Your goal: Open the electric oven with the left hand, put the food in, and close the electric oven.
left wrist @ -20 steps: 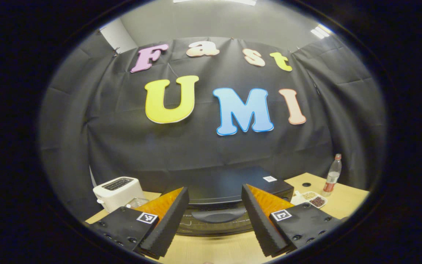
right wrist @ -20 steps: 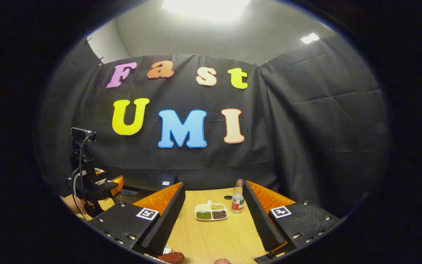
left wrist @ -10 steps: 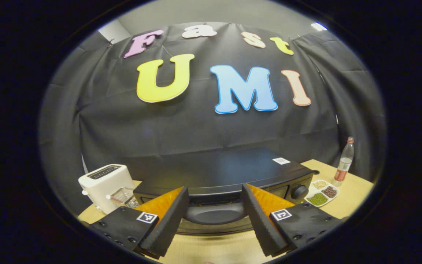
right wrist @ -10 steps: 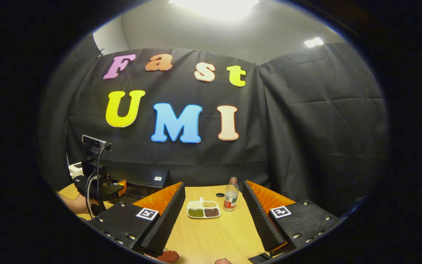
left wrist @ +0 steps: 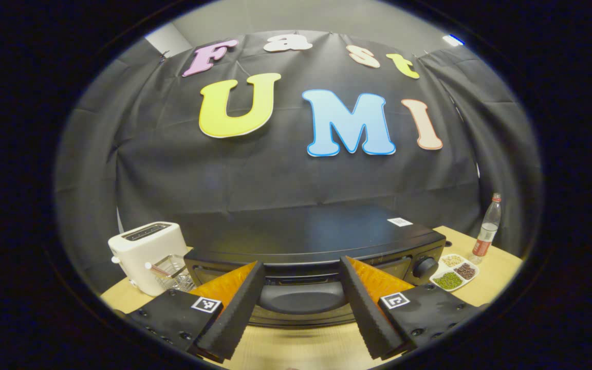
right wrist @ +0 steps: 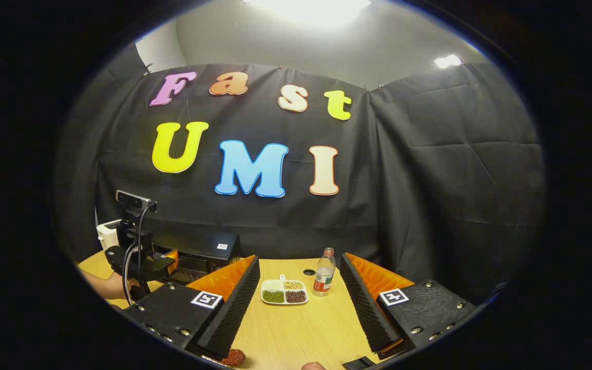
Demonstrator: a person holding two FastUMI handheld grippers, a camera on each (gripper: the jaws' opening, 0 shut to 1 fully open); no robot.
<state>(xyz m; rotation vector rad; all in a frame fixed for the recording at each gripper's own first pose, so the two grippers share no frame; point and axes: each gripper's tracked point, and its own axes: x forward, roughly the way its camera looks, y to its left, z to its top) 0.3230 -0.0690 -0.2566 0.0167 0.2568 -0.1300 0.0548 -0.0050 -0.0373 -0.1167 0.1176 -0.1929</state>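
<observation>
The black electric oven [left wrist: 316, 239] stands on the wooden table, door closed, its curved handle [left wrist: 301, 297] straight ahead of my left gripper [left wrist: 301, 313]. That gripper is open, its fingers either side of the handle and apart from it. In the right gripper view the oven [right wrist: 198, 254] sits at the left, with the left gripper [right wrist: 142, 259] and a hand before it. My right gripper [right wrist: 298, 313] is open over the table with nothing between its fingers. A reddish-brown piece of food [right wrist: 232, 356] lies at the near edge under its left finger.
A white toaster [left wrist: 147, 252] and a small wire rack [left wrist: 172, 267] stand left of the oven. To the oven's right lie a white divided dish of beans [left wrist: 452, 272] [right wrist: 284, 293] and a clear bottle [left wrist: 486, 231] [right wrist: 324, 272]. A round hole [right wrist: 309, 272] is in the table.
The left gripper view has moved closer to the oven and tipped down, so the oven top and knob now show larger. The right gripper drifted slightly; the food slid toward the bottom edge.
</observation>
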